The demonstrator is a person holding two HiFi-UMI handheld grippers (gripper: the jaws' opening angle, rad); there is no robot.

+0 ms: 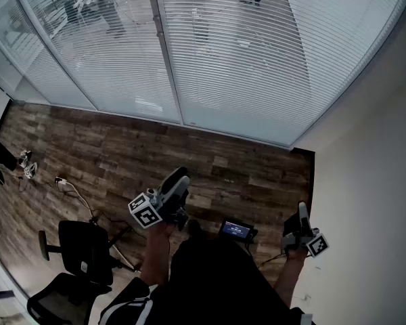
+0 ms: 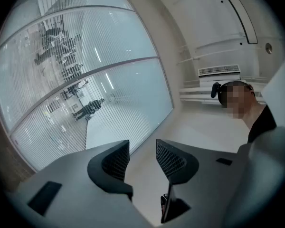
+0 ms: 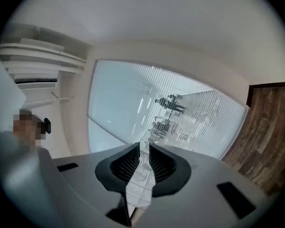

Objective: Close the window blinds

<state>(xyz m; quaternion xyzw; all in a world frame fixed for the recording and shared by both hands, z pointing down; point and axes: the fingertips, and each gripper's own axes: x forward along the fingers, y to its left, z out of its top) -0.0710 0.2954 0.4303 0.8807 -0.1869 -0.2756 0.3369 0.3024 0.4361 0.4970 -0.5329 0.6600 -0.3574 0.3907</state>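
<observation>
From where I'm steering, the window blinds [image 1: 243,59] fill the glass wall straight ahead, well apart from both tools and hanging all the way down to the wood floor [image 1: 189,154]. Their slats run level, long axis side to side across the glass, stacked from top to bottom, and a slim upright frame post [image 1: 168,59] splits them into two panels. The slats are tilted enough that I can see people [image 2: 88,109] and furniture in the room beyond. My left gripper [image 2: 142,151] points at the blinds and a little upward, its jaws standing moderately apart with nothing between them. My right gripper [image 3: 143,148] sits low beside the white wall [image 1: 379,181], its jaws drawn to a narrow slit, empty, with only the blinds showing through the gap. A black office chair [image 1: 81,249] stands at my lower left.
</observation>
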